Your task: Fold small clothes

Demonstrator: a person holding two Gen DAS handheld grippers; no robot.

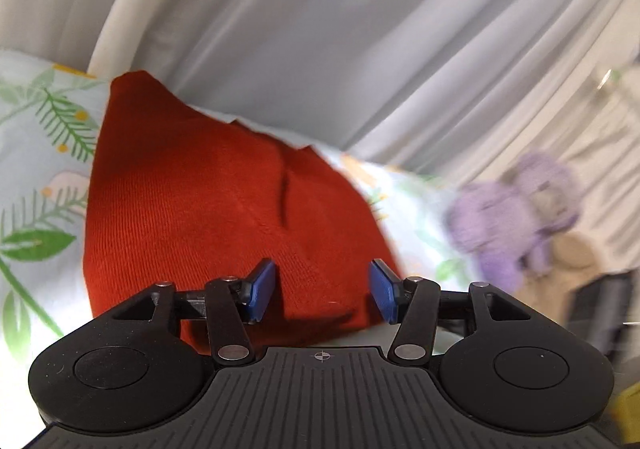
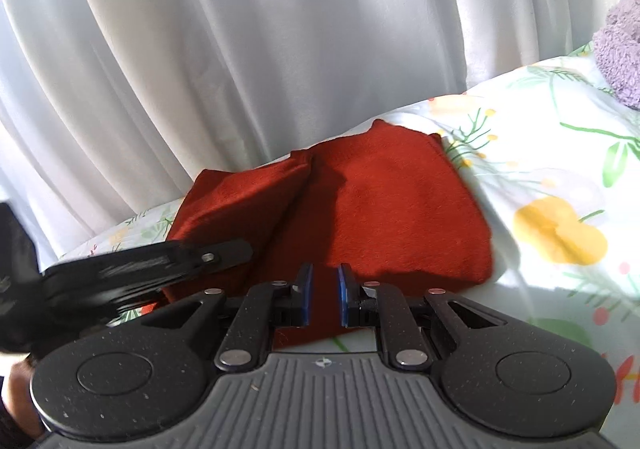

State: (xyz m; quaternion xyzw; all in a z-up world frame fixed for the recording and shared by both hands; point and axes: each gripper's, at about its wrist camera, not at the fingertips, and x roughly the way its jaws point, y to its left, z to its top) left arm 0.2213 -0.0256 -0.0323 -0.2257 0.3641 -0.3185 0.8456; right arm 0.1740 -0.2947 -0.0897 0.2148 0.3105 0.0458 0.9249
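Lying folded on the floral bedsheet [image 2: 560, 153], the rust-red knit garment [image 2: 360, 201] is let go: left gripper [image 1: 322, 291] spread, right gripper [image 2: 323, 297] nearly closed on nothing; smoothing is probably needed next.

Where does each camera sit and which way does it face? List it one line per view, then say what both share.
Left wrist: on the left gripper, looking forward over its parted blue pads at the red knit garment on the floral bedsheet, curtain behind.
Right wrist: on the right gripper, pads nearly together with nothing between, facing the same garment; the blurred left gripper crosses at left.
Shared: garment, bedsheet, curtain, purple plush toy.
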